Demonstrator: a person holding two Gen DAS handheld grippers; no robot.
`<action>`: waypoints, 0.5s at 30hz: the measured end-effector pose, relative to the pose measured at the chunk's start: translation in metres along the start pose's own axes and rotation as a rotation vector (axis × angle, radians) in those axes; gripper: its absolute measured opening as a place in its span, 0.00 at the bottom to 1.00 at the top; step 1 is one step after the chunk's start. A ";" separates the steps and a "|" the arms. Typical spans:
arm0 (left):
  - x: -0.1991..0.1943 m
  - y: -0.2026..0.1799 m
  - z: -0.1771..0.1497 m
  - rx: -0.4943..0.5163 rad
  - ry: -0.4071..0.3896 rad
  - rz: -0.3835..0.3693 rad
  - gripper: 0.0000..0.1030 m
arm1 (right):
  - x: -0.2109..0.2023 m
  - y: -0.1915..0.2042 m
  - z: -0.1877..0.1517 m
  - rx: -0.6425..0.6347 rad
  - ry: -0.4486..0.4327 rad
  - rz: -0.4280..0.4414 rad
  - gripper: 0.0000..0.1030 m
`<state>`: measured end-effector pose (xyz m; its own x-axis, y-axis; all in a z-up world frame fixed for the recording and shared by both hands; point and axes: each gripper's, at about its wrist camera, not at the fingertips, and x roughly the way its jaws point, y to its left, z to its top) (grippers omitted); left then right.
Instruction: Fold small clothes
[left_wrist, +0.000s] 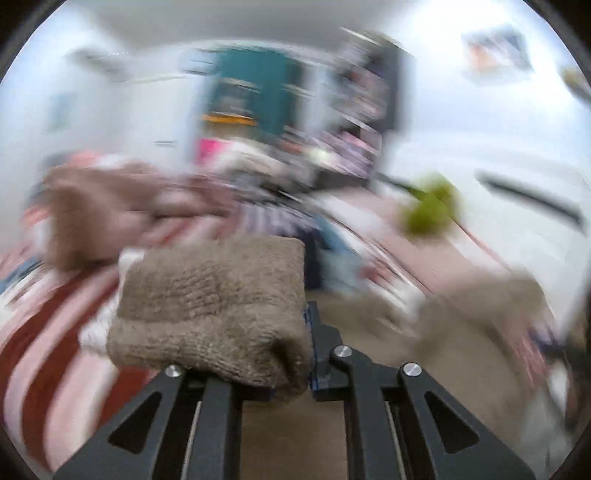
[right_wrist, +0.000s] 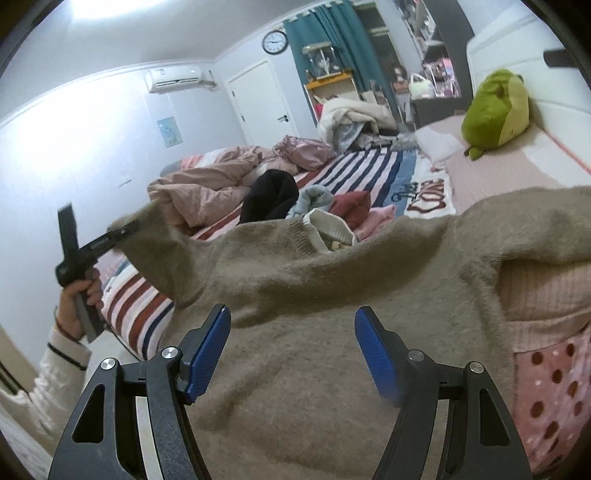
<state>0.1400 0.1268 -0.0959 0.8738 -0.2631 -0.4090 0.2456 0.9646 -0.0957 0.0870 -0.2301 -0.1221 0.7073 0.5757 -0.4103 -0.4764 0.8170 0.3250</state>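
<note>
Now left hand-held gripper (right_wrist: 127, 230) pinches sweater (right_wrist: 295, 295) sleeve edge, lifted.

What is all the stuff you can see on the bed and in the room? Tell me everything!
Fuzzy taupe knit sweater: one, spread in front, one sleeve lifted.
Green plush toy: one, at the white headboard.
Striped bedspread: one, red, white and blue.
Crumpled pink quilt: one, far side of the bed.
Black garment: one, mid-bed.
Dark red garment: one, beside it.
Round wall clock: one, black rim, by the teal curtain.
White air conditioner: one, high on the wall.
Left tool: shut on the sleeve cuff.
Right tool: open, above the sweater.
Hand: one, holding the left tool.
</note>
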 end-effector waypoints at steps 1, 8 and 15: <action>0.015 -0.034 -0.013 0.053 0.066 -0.065 0.15 | -0.005 -0.001 -0.002 -0.009 -0.002 0.007 0.70; 0.112 -0.149 -0.125 0.064 0.437 -0.231 0.25 | -0.024 -0.011 -0.022 -0.040 0.021 -0.026 0.70; 0.055 -0.136 -0.095 0.110 0.347 -0.202 0.65 | -0.022 -0.026 -0.039 -0.012 0.079 -0.026 0.70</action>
<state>0.1148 -0.0175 -0.1922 0.6151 -0.4070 -0.6752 0.4573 0.8819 -0.1149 0.0632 -0.2622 -0.1550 0.6764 0.5551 -0.4842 -0.4651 0.8316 0.3036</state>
